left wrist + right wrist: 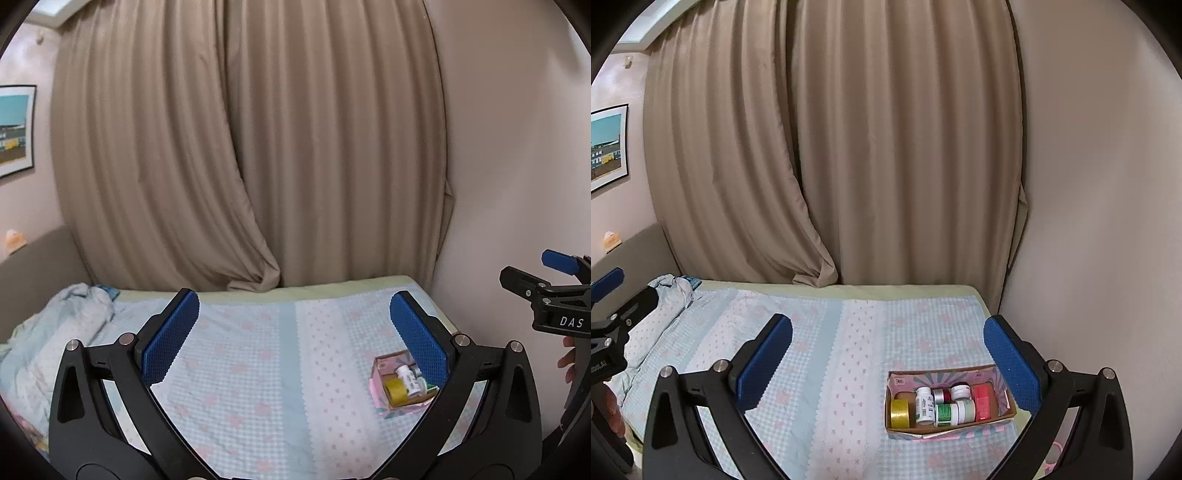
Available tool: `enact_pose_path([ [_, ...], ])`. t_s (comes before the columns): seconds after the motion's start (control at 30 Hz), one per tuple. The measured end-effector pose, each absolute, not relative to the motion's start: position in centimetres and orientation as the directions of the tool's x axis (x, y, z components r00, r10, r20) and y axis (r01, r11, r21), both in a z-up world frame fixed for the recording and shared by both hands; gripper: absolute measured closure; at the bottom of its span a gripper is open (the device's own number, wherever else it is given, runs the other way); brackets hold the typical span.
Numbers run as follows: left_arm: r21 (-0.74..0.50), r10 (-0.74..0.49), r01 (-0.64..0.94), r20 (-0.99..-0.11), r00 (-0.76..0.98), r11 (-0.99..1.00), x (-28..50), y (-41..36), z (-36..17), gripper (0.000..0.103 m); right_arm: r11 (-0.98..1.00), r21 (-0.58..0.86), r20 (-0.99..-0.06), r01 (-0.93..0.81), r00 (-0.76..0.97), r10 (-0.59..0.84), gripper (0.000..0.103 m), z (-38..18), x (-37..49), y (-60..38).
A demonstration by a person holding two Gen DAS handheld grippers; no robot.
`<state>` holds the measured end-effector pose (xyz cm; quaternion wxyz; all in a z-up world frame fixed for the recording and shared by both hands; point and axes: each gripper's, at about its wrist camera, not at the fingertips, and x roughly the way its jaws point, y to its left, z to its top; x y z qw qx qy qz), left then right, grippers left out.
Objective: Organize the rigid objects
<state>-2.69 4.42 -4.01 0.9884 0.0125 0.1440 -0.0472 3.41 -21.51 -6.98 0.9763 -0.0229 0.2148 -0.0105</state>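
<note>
Both grippers, left gripper (294, 338) and right gripper (887, 363), jaws spread, above one box (1006, 400) holding six containers.

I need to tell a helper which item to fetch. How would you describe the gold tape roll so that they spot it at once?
On the bed with the blue and pink cover, look in the open cardboard box near the wall. The gold tape roll sits at the box's left end, beside a white bottle; it is the only shiny yellow ring there.

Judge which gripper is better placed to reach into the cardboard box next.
Right, probably. The right gripper is open with the cardboard box just ahead near its right finger; from the left gripper, also open, the box sits far right, partly hidden.
</note>
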Motion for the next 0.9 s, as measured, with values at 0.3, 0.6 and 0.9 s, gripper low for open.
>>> enact_pose_path([
  [0.3,-0.025,-0.094,0.090,-0.283,0.955,0.996,-4.0,5.0,-3.8,0.000,0.998,-0.066,-0.393,0.013,0.919,-0.038,0.000,-6.6,2.6,-20.9],
  [0.6,-0.035,-0.093,0.086,-0.301,0.949,0.996,-3.8,5.3,-3.9,0.000,0.998,-0.064,-0.397,0.009,0.917,-0.033,0.000,-6.5,2.3,-20.6],
  [0.9,-0.034,-0.093,0.087,-0.300,0.949,0.996,-3.8,5.3,-3.9,0.000,0.998,-0.059,-0.400,0.013,0.916,-0.036,0.000,-6.4,2.4,-20.9],
])
